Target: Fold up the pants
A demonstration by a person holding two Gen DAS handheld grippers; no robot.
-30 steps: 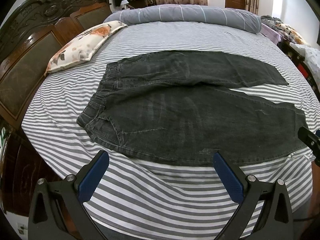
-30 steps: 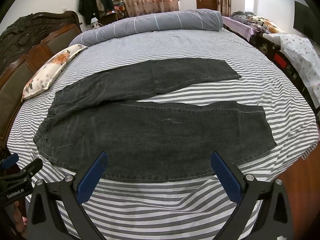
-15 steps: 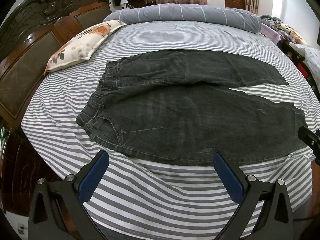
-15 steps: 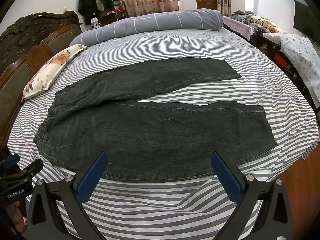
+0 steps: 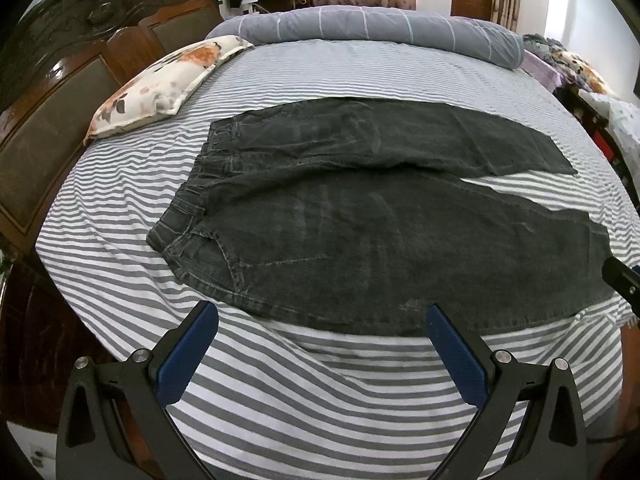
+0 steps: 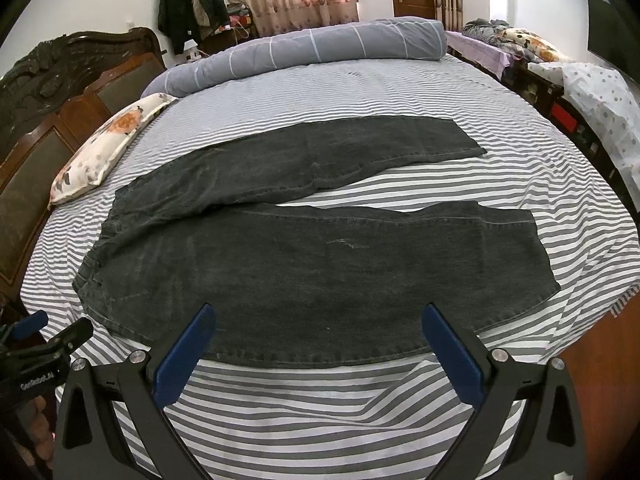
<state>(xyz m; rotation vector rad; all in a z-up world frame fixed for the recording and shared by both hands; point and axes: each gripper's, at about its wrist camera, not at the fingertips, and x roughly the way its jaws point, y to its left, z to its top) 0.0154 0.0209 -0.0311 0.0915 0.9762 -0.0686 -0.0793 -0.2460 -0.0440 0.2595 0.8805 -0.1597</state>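
Dark grey denim pants [image 5: 360,232] lie flat on the striped bed, waistband at the left, both legs spread apart and running right; they also show in the right wrist view [image 6: 320,264]. My left gripper [image 5: 322,320] is open and empty, held above the bed's near edge just short of the near leg's hem side. My right gripper [image 6: 320,318] is open and empty, over the near edge of the near leg. The left gripper also shows in the right wrist view [image 6: 36,344] at the lower left.
The bed has a grey-and-white striped sheet [image 5: 320,400]. A floral pillow [image 5: 160,84] lies at the left by the dark wooden headboard [image 5: 60,92]. A rolled grey duvet [image 5: 380,28] lies along the far side. Furniture with bedding [image 6: 580,92] stands on the right.
Almost nothing: the left view has shifted very slightly, the pants and both open grippers keep their places.
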